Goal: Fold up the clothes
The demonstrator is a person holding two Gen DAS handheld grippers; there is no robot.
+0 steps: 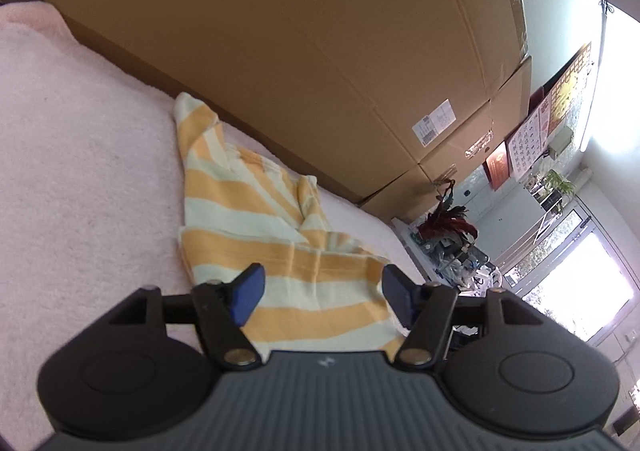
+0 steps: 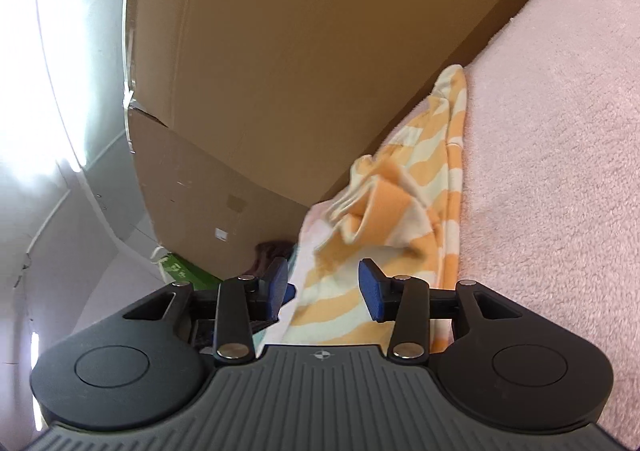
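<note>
An orange and pale striped garment (image 1: 256,227) lies partly folded on a pink fleecy surface (image 1: 80,155), along its edge by the cardboard boxes. My left gripper (image 1: 322,291) is open just above the garment's near end, and its blue pads (image 1: 250,293) stand apart, pressing on nothing. In the right wrist view the same garment (image 2: 404,219) is bunched and rumpled ahead. The right gripper (image 2: 326,287) is open over its near end, with cloth showing between the blue pads (image 2: 370,291) but not pinched.
Large cardboard boxes (image 1: 320,51) rise right behind the pink surface (image 2: 560,171) and line its far edge. Beyond them in the left wrist view are a plant (image 1: 446,225), a wall calendar (image 1: 528,147) and a bright window (image 1: 580,299). A green box (image 2: 180,271) sits low to the left in the right wrist view.
</note>
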